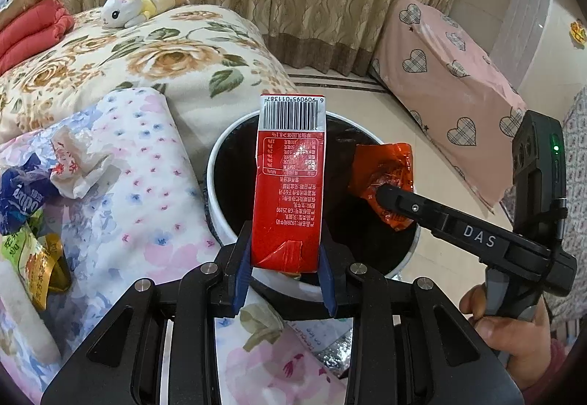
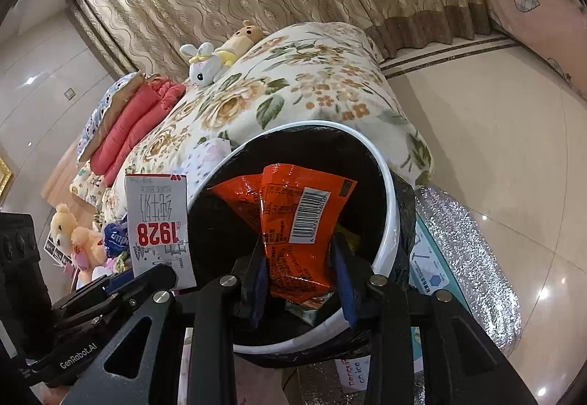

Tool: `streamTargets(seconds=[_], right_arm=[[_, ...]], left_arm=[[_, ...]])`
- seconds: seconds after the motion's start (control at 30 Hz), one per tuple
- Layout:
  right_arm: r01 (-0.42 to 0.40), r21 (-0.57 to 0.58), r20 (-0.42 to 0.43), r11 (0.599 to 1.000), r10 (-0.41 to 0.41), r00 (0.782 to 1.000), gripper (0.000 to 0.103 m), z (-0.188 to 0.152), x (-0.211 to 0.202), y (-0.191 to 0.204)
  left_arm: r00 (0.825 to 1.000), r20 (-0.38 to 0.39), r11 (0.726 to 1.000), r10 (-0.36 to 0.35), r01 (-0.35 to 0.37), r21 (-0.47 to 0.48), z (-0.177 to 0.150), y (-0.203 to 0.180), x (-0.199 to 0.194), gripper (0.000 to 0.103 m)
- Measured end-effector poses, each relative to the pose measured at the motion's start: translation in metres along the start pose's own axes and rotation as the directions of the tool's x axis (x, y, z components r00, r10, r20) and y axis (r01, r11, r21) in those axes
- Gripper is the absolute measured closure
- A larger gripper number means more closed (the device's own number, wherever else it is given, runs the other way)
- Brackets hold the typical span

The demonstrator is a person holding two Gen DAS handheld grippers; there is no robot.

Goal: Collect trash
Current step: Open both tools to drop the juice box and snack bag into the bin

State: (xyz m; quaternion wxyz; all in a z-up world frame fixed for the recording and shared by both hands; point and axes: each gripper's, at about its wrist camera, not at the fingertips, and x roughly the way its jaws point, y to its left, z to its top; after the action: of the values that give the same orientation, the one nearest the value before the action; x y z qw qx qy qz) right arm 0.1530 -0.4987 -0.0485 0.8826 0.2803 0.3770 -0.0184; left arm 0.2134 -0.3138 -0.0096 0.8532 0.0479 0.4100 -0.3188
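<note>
You are holding the milk carton (image 1: 290,184) in the left gripper (image 1: 286,272) and the orange wrapper (image 2: 301,228) in the right gripper (image 2: 299,280) over the bin (image 1: 220,162) at centre frame, so be releasing only inside its rim.

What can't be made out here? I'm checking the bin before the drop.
- Bin contents: right wrist view, mostly hidden by the orange wrapper and dark liner.
- Carton front: faces away in the left wrist view.
- Trash left on the bed: cut by the left edge.
</note>
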Motion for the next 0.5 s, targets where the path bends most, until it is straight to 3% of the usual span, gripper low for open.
streamTargets(seconds=[0.07,0.2,0.3,0.5], right_arm=[[0.000,0.006,-0.001,1.000,0.000,1.000,0.068,0.001,0.000,0.000],[-0.015,0.017,0.004,1.000,0.015,1.000,0.055,0.003,-0.001,-0.001],[-0.010,0.008,0.017,1.000,0.010,1.000,0.040,0.002,-0.005,0.004],[-0.018,0.005,0.025,1.000,0.018,1.000,0.028,-0.005,-0.009,0.012]], left_arm=[[1.000,-0.001,1.000,0.009,-0.009,-0.007,0.000,0.001,0.000,0.071],[1.000,0.018,0.999,0.014,-0.014,-0.029,-0.002,0.006,-0.006,0.047],[0.999,0.043,0.999,0.022,-0.020,-0.033,-0.008,0.007,-0.013,0.046],[0.998,0.062,0.996,0.033,-0.027,-0.089,-0.032,0.023,-0.030,0.046]])
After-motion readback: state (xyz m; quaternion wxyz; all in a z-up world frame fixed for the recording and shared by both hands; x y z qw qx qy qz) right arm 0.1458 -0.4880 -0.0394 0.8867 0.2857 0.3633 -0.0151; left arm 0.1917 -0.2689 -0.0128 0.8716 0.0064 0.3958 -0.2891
